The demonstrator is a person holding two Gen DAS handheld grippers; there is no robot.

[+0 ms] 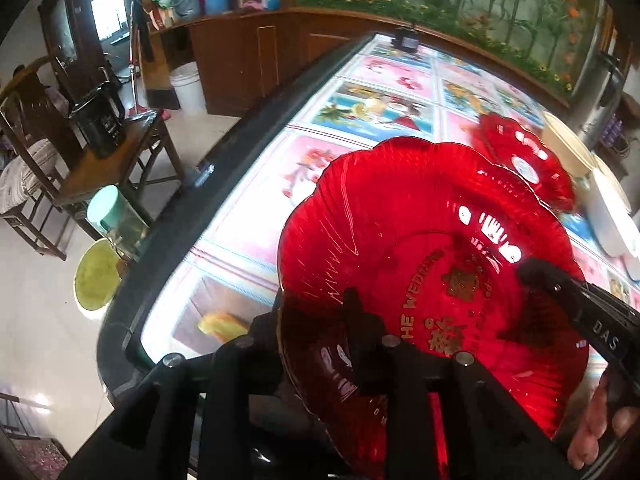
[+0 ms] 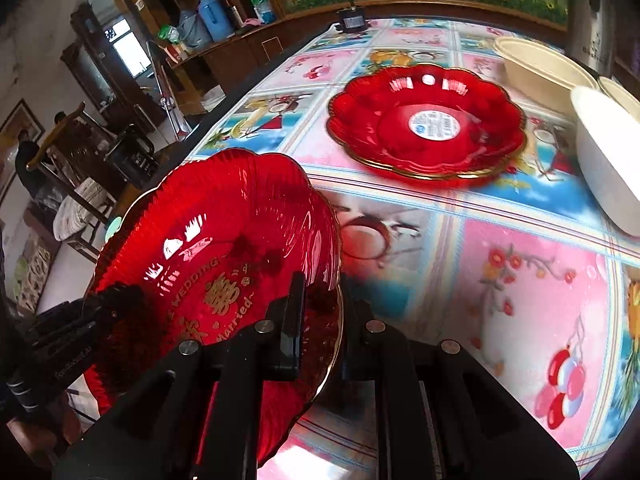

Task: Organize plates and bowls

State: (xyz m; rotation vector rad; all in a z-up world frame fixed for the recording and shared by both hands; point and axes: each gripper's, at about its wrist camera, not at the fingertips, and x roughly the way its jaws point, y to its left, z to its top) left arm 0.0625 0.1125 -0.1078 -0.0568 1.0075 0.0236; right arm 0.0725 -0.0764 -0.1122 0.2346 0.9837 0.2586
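Observation:
A red glass plate with gold lettering (image 1: 420, 248) (image 2: 224, 232) is held above the table by both grippers. My left gripper (image 1: 316, 320) is shut on its near rim; one finger lies over the plate, the other under it. My right gripper (image 2: 320, 300) is shut on the opposite rim and shows in the left wrist view (image 1: 560, 284) as a black finger. A second red plate with a white sticker (image 2: 428, 124) (image 1: 524, 160) lies flat on the table farther off. White bowls (image 2: 600, 152) stand at the right.
The table has a colourful picture cloth (image 2: 520, 280) and a dark edge (image 1: 168, 248) on the left. A cream tub (image 2: 536, 64) stands at the back right. A small black device (image 2: 352, 20) sits at the far edge. Chairs and a stool (image 1: 96, 272) stand beside the table.

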